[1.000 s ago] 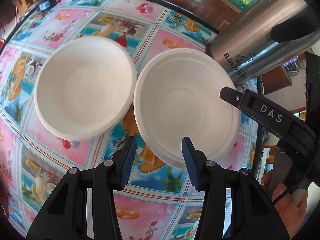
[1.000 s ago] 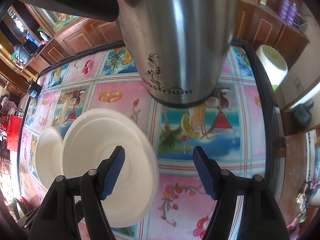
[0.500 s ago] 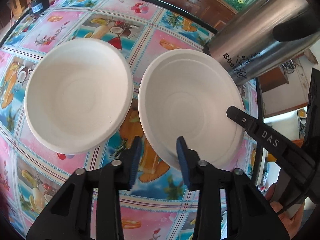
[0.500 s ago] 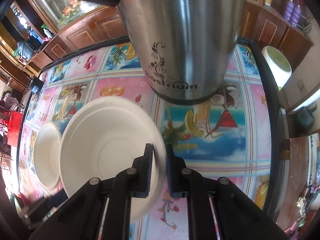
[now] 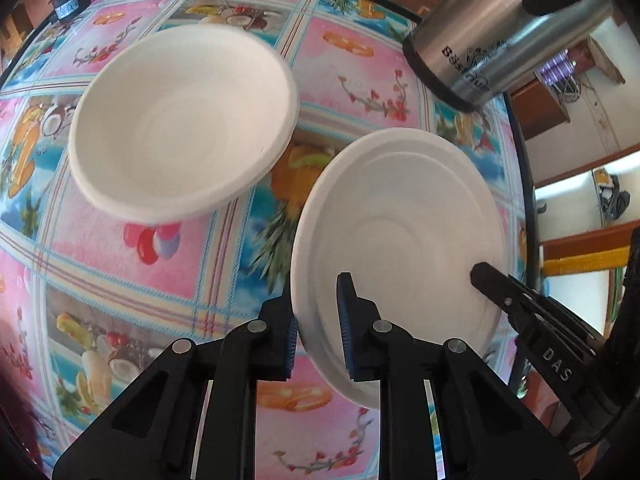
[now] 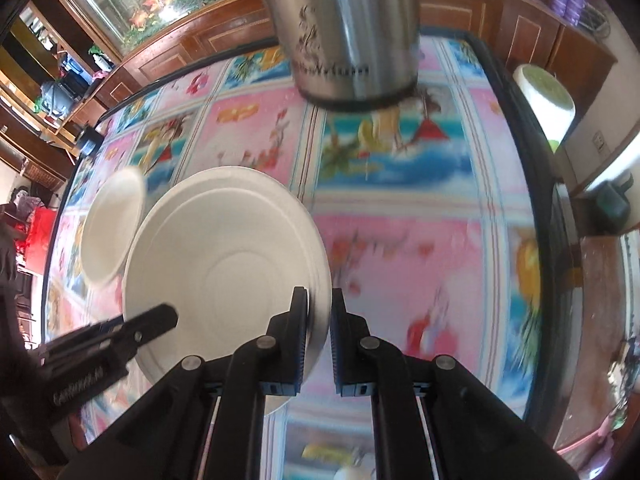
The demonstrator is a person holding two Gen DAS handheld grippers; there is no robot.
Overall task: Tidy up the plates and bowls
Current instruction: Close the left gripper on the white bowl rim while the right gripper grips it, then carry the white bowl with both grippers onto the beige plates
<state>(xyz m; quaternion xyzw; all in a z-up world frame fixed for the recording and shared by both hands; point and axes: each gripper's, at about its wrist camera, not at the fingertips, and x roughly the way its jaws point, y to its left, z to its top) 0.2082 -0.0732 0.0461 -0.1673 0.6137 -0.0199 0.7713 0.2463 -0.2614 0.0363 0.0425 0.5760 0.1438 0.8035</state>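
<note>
A white plate (image 5: 404,232) is held tilted above the tablecloth, gripped on both sides. My left gripper (image 5: 316,332) is shut on its near left rim. My right gripper (image 6: 318,336) is shut on its right rim; its finger also shows in the left wrist view (image 5: 516,296). The plate also shows in the right wrist view (image 6: 224,268). A white bowl (image 5: 184,120) sits on the table to the left of the plate, apart from it; it appears blurred in the right wrist view (image 6: 112,224).
A steel thermos jug (image 5: 508,28) stands at the far right of the table, also in the right wrist view (image 6: 344,28). The table (image 5: 120,264) has a colourful fruit-print cloth and a black edge (image 6: 540,200) on the right.
Both grippers have closed on the plate's opposite rims and lifted it, tilting it and drawing it away from the bowl. The bowl has not moved.
</note>
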